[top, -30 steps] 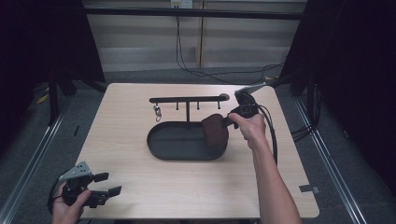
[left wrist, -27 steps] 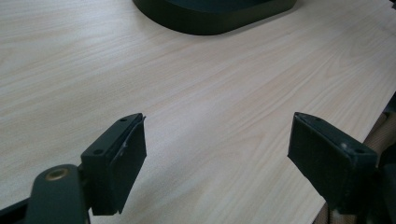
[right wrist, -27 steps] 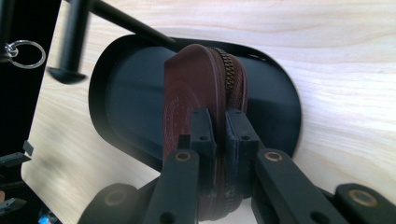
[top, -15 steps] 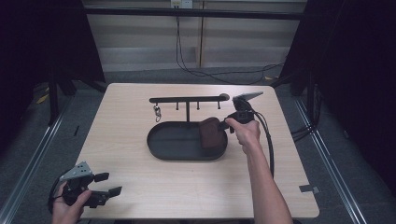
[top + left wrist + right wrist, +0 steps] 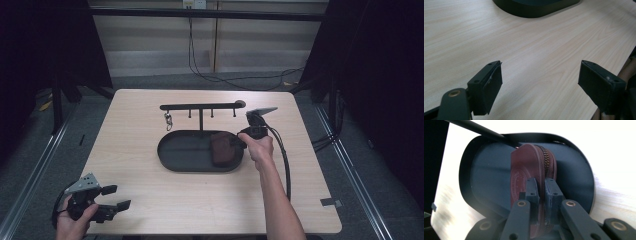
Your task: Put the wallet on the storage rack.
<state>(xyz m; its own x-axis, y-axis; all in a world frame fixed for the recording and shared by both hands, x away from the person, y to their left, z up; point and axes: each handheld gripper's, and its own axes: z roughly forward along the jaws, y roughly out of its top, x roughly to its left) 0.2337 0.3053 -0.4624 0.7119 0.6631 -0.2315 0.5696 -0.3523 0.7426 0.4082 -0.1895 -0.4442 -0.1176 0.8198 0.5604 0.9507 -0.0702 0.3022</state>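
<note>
- The brown leather zip pouch (image 5: 531,177) is clamped between the jaws of the right gripper (image 5: 541,192); it stands on edge, rounded at the top, with a brass-toned zipper running over its curved rim; its flat face bears a round embossed stamp, but the lettering is too blurred to read.
- From the high view the pouch (image 5: 222,148) sits low over the right end of the oval black tray (image 5: 172,152); whether it touches the tray floor I cannot tell.
- The right gripper (image 5: 239,141) is pressed tight on the pouch's edge; the person's right hand (image 5: 259,146) holds it from just beside the tray's right rim, with the cable trailing back along the forearm.
- Behind the tray rises a black T-shaped hook rack (image 5: 200,106); a small metal clasp (image 5: 168,120) hangs from its left end.
- The tray and rack stand mid-table on the pale wooden table (image 5: 135,125).
- The left gripper (image 5: 114,197) rests at the near left corner of the table, well apart from the tray; its jaws are spread wide with only bare wood between them, as the left gripper view (image 5: 540,82) shows.
</note>
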